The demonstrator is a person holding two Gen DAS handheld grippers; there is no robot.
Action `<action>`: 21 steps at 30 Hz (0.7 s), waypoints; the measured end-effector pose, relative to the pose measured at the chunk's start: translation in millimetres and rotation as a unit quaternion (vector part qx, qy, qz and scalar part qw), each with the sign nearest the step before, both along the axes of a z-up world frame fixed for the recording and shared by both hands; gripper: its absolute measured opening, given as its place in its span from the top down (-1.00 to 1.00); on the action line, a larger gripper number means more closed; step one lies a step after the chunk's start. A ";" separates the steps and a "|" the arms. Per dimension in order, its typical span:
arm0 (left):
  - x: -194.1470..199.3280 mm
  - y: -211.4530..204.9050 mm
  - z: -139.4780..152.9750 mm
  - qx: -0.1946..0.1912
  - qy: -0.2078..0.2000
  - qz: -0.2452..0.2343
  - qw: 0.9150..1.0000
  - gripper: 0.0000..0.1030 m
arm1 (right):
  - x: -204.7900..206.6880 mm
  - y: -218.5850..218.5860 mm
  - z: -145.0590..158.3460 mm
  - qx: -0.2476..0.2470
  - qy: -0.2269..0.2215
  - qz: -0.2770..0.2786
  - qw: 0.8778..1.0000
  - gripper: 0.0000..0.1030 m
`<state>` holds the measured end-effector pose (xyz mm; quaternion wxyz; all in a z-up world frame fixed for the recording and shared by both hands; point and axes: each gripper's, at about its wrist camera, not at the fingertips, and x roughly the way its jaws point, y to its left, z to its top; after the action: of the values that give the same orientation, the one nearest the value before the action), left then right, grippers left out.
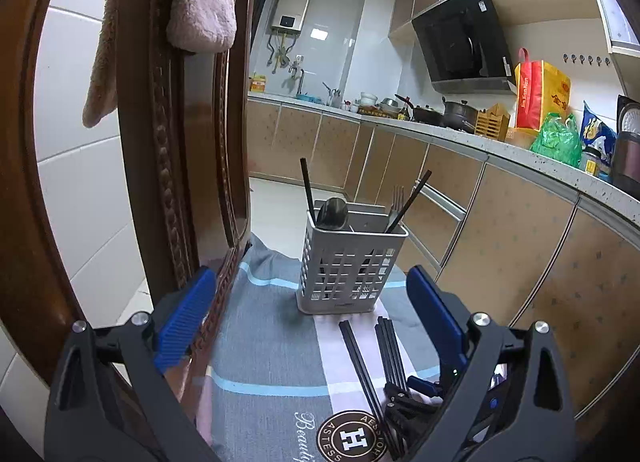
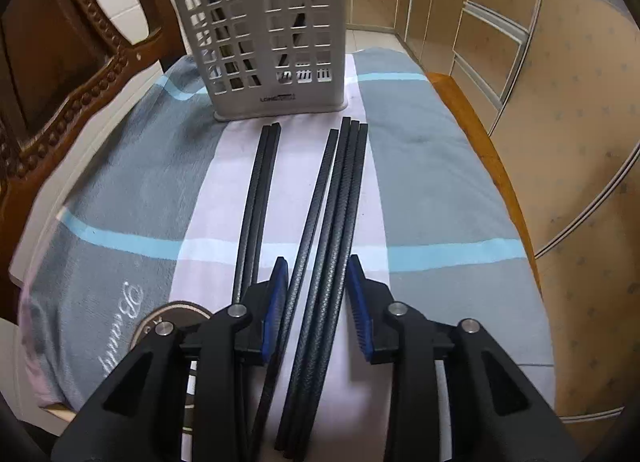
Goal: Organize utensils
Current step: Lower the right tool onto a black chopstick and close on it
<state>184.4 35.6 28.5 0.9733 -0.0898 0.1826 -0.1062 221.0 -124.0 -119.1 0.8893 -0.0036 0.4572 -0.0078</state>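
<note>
Several black chopsticks (image 2: 340, 190) lie bundled on a striped cloth (image 2: 440, 182), with a separate pair (image 2: 260, 190) to their left. My right gripper (image 2: 317, 260) points down at the bundle, its blue pads closed against both sides near the near ends; the sticks still rest on the cloth. Behind them stands a grey slotted utensil caddy (image 2: 272, 42). In the left wrist view the caddy (image 1: 348, 266) holds a spoon (image 1: 334, 212), a fork (image 1: 397, 198) and two chopsticks. My left gripper (image 1: 312, 322) hovers open and empty in front of it. The right gripper (image 1: 416, 402) shows low at the right.
A carved wooden chair back (image 1: 168, 142) with a pink towel (image 1: 200, 2) rises close on the left. Kitchen cabinets (image 1: 520, 242) and a cluttered counter (image 1: 500, 142) run along the right. The cloth-covered surface ends at a wooden edge (image 2: 472, 130) on the right.
</note>
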 end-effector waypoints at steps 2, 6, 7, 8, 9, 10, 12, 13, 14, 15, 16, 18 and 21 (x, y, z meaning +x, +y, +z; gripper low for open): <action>0.9 -0.2 -1.1 -0.001 0.005 -0.002 1.000 -0.85 | 4.2 -2.2 -6.2 0.003 0.008 0.005 1.000 0.39; 0.7 -2.2 -2.0 0.004 0.010 -0.002 1.000 -0.85 | 6.3 -17.6 -6.1 0.010 0.004 -0.002 1.000 0.52; 0.8 -2.4 -2.2 0.004 0.011 -0.002 1.000 -0.85 | 5.3 -26.1 -6.2 0.019 0.003 -0.007 1.000 0.53; 0.9 -2.4 -2.6 0.005 0.013 -0.002 1.000 -0.85 | 4.1 -34.2 -6.1 0.023 0.003 -0.014 1.000 0.53; 1.4 -2.3 -2.8 0.005 0.014 -0.002 1.000 -0.85 | 2.7 -39.2 -5.6 0.023 0.002 -0.019 1.000 0.53; 1.9 -2.7 -3.4 0.005 0.016 -0.003 1.000 -0.85 | 1.3 -44.5 -5.4 0.023 0.000 -0.024 0.999 0.53; 2.8 -4.1 -4.3 0.006 0.019 -0.004 1.000 -0.85 | -1.2 -47.6 -5.5 0.030 -0.006 -0.025 0.999 0.53; 3.4 -5.3 -4.9 0.008 0.021 -0.005 1.000 -0.85 | -2.4 -46.8 -5.6 0.029 -0.008 -0.024 0.999 0.53; 4.2 -6.2 -5.3 0.008 0.022 -0.007 1.000 -0.85 | -3.6 -45.8 -5.1 0.029 -0.010 -0.027 0.999 0.51; 4.4 -7.1 -5.5 0.009 0.023 -0.007 1.000 -0.85 | -7.0 -44.6 -1.4 0.041 -0.015 -0.038 0.998 0.38; 4.7 -7.6 -5.9 0.010 0.024 -0.008 1.000 -0.85 | -12.2 -41.1 5.7 0.050 -0.030 -0.042 0.997 0.29; 5.0 -8.7 -6.2 0.011 0.024 -0.008 1.000 -0.85 | -22.5 -22.1 20.8 0.047 -0.062 -0.022 0.997 0.24; 6.4 -8.7 -7.1 0.012 0.027 -0.005 1.000 -0.85 | -22.1 14.6 23.0 0.043 -0.051 0.024 0.997 0.24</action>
<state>190.8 26.9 21.4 0.9686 -0.0803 0.2100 -0.1064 199.0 -109.4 -96.1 0.9109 0.0245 0.4107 0.0331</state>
